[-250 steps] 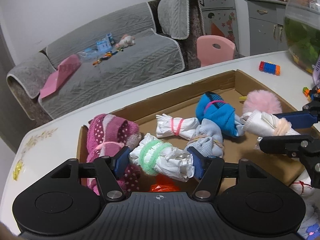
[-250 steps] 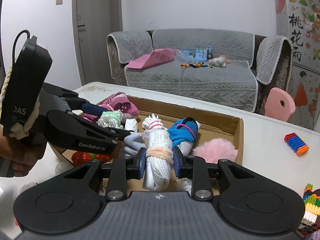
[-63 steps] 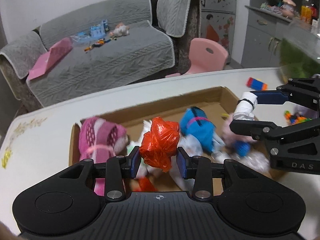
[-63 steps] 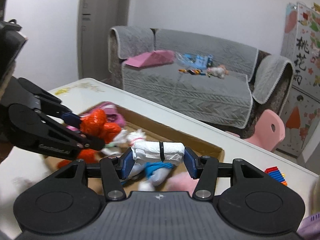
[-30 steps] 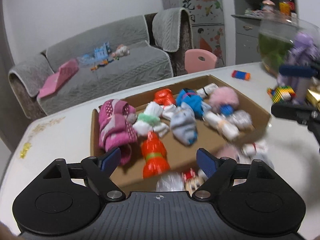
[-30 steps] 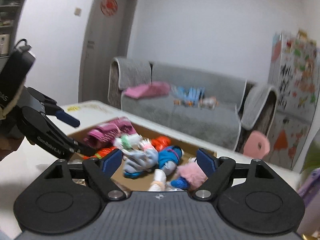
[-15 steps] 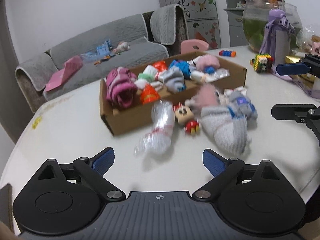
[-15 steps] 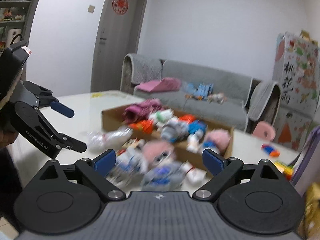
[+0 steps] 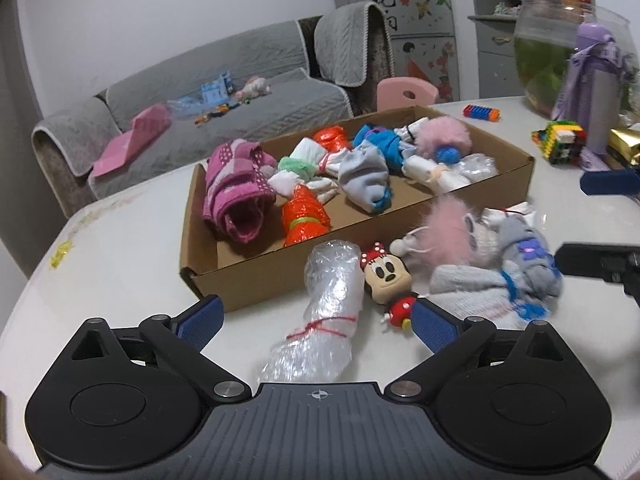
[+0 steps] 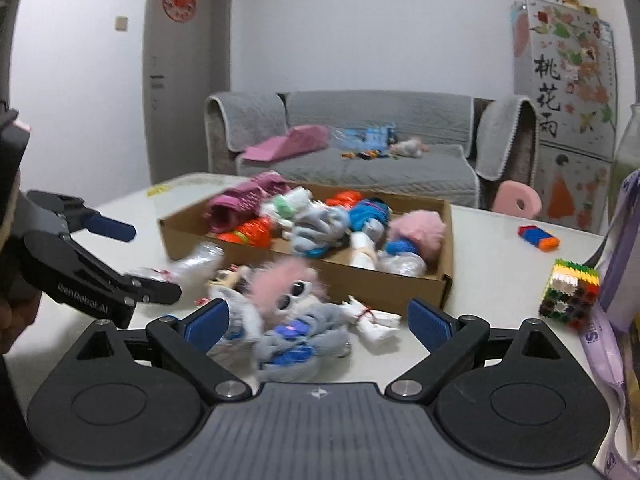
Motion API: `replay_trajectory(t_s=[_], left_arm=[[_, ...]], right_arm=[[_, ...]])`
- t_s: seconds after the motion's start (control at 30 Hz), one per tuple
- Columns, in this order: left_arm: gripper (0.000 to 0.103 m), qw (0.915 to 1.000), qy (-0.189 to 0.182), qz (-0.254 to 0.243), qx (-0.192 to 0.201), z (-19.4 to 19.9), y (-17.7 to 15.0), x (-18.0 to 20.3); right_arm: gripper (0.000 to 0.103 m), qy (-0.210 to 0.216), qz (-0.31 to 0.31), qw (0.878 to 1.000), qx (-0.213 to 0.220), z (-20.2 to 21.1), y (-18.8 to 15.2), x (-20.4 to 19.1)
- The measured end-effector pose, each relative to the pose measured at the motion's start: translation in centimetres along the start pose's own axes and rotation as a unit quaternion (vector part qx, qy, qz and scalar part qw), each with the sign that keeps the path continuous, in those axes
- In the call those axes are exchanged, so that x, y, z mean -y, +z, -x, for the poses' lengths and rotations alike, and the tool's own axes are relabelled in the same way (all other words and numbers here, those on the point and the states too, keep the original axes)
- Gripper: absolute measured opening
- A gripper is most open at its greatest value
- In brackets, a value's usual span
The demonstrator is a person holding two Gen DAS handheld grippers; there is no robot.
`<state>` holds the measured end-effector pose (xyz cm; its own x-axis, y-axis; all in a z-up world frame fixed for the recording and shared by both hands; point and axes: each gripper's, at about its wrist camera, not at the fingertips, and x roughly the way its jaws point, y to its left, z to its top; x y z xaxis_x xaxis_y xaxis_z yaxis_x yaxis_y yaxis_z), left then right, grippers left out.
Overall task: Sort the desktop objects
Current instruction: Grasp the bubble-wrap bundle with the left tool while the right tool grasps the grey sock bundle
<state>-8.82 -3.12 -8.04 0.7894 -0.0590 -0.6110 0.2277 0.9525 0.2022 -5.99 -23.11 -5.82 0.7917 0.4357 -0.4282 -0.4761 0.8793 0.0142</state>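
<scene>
Two orange bundles (image 9: 305, 216) lie in one cardboard box (image 9: 496, 192); both hand-held grippers (image 9: 316, 320) (image 10: 318, 320) gape, empty.

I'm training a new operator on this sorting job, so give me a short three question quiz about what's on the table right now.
1. True or false: the left gripper holds the clear bubble-wrap bundle tied with red string.
2. Which lies outside the shallow brown cardboard box? A: magenta dotted sock roll. B: Minnie Mouse figurine. C: orange plastic bundle with a green band.
3. Fill in: the right gripper has its jaws ____.

Key: 1 false, its jaws are spread wide with the bundle lying loose on the table between them; 2 B; 3 open.
</scene>
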Motion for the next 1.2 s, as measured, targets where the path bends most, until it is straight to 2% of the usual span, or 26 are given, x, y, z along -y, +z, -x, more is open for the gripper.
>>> replay_trajectory(t_s=[0.1,0.17,0.27,0.33,0.4,0.5,0.67,0.83,0.93,1.0,1.07,1.17,1.2], left_arm=[[0.103,0.9998,0.005,0.011,-0.015,-1.5,-0.2,-0.2],[0.103,0.9994,-0.008,0.032,-0.013,-1.6,-0.4,-0.9],[0.102,0.9990,-0.007,0.041,-0.016,-1.5,-0.7,-1.2],[0.099,0.9991,-0.010,0.039,-0.016,-1.3,-1.0,-1.4],[0.088,0.9985,-0.025,0.044,-0.023,-1.3,-1.2,-1.9],[0.078,0.9975,-0.043,0.044,-0.035,-1.8,-1.4,-2.2],[0.071,0.9947,-0.071,0.063,-0.040,-2.3,-1.2,-3.1],[0.070,0.9944,-0.074,0.063,-0.041,-2.7,-1.0,-3.2],[0.063,0.9941,-0.080,0.060,-0.041,-2.8,-0.7,-2.7],[0.053,0.9938,-0.088,0.056,-0.039,-2.7,-0.6,-2.4],[0.050,0.9935,-0.092,0.055,-0.037,-2.6,-0.7,-2.2],[0.046,0.9924,-0.102,0.058,-0.035,-2.3,-0.9,-2.3],[0.043,0.9920,-0.106,0.059,-0.036,-2.2,-1.0,-2.3]], right_arm=[[0.095,-0.001,0.011,1.000,-0.017,-0.4,-1.0,-0.3],[0.095,-0.001,0.026,0.999,-0.024,-0.6,-1.4,-0.9],[0.095,0.007,0.035,0.999,-0.035,-1.1,-1.7,-1.5],[0.095,0.018,0.032,0.999,-0.037,-1.0,-1.7,-1.6],[0.095,0.021,0.028,0.998,-0.044,-1.1,-1.7,-1.6],[0.095,0.024,0.024,0.998,-0.049,-1.1,-1.7,-1.4],[0.095,0.030,0.011,0.998,-0.057,-1.0,-1.6,-0.9],[0.094,0.017,-0.009,0.998,-0.062,-1.2,-1.6,-0.3],[0.085,0.023,-0.018,0.996,-0.079,-1.7,-1.6,-0.2],[0.078,0.029,-0.021,0.996,-0.088,-2.0,-1.6,-0.2],[0.074,0.032,-0.026,0.994,-0.097,-2.3,-1.7,-0.1],[0.058,0.037,-0.037,0.993,-0.107,-2.6,-1.8,0.1],[0.057,0.037,-0.036,0.993,-0.108,-2.5,-1.9,0.0]])
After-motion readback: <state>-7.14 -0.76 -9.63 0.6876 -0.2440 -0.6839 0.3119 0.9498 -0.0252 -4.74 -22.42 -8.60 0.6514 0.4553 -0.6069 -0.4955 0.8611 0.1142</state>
